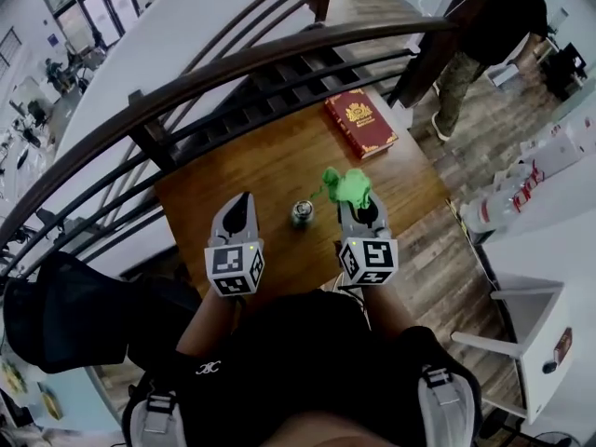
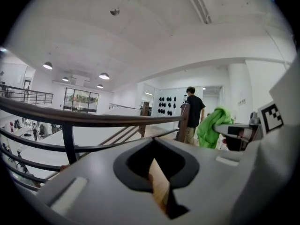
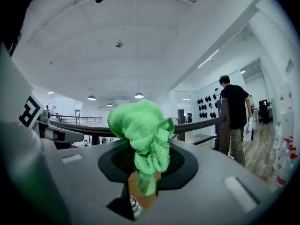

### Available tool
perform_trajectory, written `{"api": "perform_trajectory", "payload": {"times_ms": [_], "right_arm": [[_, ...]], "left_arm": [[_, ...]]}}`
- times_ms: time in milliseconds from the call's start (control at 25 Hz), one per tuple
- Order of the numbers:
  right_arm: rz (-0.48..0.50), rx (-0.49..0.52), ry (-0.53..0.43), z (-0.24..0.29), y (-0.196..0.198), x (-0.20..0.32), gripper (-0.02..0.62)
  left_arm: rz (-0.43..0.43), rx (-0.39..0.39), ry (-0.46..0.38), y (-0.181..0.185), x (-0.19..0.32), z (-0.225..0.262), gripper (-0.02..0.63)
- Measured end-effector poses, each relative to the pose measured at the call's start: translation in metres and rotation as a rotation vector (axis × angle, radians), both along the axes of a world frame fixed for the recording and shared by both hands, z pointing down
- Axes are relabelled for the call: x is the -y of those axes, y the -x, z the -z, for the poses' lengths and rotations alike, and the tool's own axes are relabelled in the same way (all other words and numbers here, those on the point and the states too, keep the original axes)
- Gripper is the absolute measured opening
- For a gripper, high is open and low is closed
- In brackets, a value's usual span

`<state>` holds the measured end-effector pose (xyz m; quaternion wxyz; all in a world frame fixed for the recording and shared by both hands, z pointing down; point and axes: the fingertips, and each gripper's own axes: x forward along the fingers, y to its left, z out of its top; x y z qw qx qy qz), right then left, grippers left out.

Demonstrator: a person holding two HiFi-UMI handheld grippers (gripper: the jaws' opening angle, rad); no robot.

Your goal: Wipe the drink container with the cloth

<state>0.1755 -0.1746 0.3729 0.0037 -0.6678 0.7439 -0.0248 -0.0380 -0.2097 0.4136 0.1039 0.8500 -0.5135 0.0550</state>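
The drink container, a small silver can [image 1: 303, 212], stands upright on the wooden table [image 1: 270, 161] between my two grippers. A bunched green cloth [image 1: 346, 185] sticks out of my right gripper [image 1: 359, 205], which is shut on it just right of the can. In the right gripper view the cloth [image 3: 142, 130] fills the jaw opening and the can's top [image 3: 135, 206] peeks out below it. My left gripper [image 1: 242, 203] hovers left of the can, jaws together with nothing in them. The left gripper view shows only a thin strip of table between the jaws, and the cloth [image 2: 213, 125] off to the right.
A red book [image 1: 360, 122] lies at the table's far right corner. A dark curved railing [image 1: 233, 68] runs close behind the table. A person [image 1: 489, 35] stands on the wood floor at the far right. White furniture [image 1: 535, 250] stands to the right.
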Motion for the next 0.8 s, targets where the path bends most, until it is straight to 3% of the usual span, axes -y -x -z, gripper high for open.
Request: {"api": "perform_trajectory", "payload": {"times_ms": [800], "right_arm": [[0.086, 0.010, 0.016, -0.008, 0.011, 0.009, 0.098]], "left_arm": [[0.046, 0.020, 0.006, -0.001, -0.006, 0.003, 0.051]]}}
